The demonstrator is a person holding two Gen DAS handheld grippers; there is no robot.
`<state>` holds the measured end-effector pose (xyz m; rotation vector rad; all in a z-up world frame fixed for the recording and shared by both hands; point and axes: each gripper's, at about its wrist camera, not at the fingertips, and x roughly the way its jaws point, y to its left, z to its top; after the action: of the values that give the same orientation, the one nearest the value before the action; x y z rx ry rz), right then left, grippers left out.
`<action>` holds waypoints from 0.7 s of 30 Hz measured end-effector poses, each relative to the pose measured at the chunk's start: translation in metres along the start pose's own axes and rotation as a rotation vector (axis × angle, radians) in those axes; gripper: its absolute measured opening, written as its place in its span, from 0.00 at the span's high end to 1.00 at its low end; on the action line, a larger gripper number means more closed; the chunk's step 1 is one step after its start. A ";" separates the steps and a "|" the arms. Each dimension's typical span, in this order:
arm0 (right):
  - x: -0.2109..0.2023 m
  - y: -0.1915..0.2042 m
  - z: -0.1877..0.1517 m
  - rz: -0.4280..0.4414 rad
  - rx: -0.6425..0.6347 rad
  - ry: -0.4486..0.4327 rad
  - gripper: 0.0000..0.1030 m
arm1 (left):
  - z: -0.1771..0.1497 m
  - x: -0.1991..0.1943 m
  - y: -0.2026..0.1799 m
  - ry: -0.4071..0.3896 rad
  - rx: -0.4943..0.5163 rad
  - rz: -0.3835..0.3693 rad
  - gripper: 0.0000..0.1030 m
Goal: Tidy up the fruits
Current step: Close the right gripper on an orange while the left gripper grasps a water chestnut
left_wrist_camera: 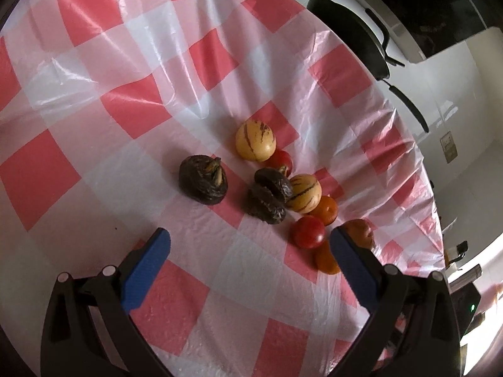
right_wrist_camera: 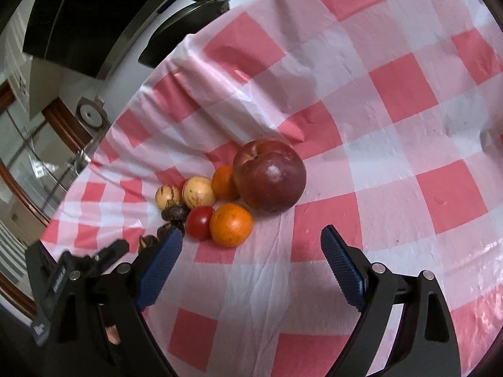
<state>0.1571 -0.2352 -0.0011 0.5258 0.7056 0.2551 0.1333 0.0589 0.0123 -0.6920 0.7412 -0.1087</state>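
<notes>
Barely started I reckon: my left gripper (left_wrist_camera: 250, 243) and right gripper (right_wrist_camera: 251, 240) both hang spread and empty near the fruits (right_wrist_camera: 231, 224), all jumbled together on the cloth (right_wrist_camera: 393, 163), nothing sorted.

Red-white checked tablecloth (left_wrist_camera: 132, 72); black pan (left_wrist_camera: 352, 31) on white counter.

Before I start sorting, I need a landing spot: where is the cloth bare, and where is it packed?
Bare: the checked tablecloth right of the red apple, and the stretch left of the lone dark wrinkled fruit. Packed: the cluster of striped yellow fruits, tomatoes and oranges near the cloth's edge.
</notes>
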 end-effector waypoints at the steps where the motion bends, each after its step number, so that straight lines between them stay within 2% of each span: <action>1: 0.002 0.000 0.001 0.000 -0.002 0.003 0.16 | 0.000 0.000 0.000 0.001 0.004 0.004 0.02; 6: 0.021 0.025 0.003 -0.031 -0.115 0.026 0.20 | -0.002 -0.004 0.001 -0.008 0.016 0.013 0.02; 10: 0.046 0.057 -0.006 -0.172 -0.286 0.114 0.30 | -0.001 -0.010 -0.002 -0.053 0.057 0.060 0.02; 13: 0.061 0.064 -0.006 -0.211 -0.298 0.142 0.41 | 0.000 -0.013 -0.001 -0.079 0.052 0.091 0.02; 15: 0.073 0.069 -0.006 -0.269 -0.325 0.172 0.45 | 0.002 -0.016 0.003 -0.101 0.041 0.117 0.02; 18: 0.081 0.079 -0.008 -0.324 -0.379 0.178 0.49 | 0.006 -0.022 0.010 -0.129 0.018 0.156 0.02; 20: 0.082 0.082 -0.010 -0.356 -0.397 0.175 0.59 | 0.009 -0.024 0.015 -0.138 0.002 0.175 0.02; 21: 0.080 0.081 -0.010 -0.357 -0.388 0.168 0.59 | 0.011 -0.025 0.019 -0.142 -0.005 0.183 0.02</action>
<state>0.2059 -0.1320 -0.0079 0.0041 0.8739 0.0964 0.1190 0.0877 0.0213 -0.6273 0.6650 0.1084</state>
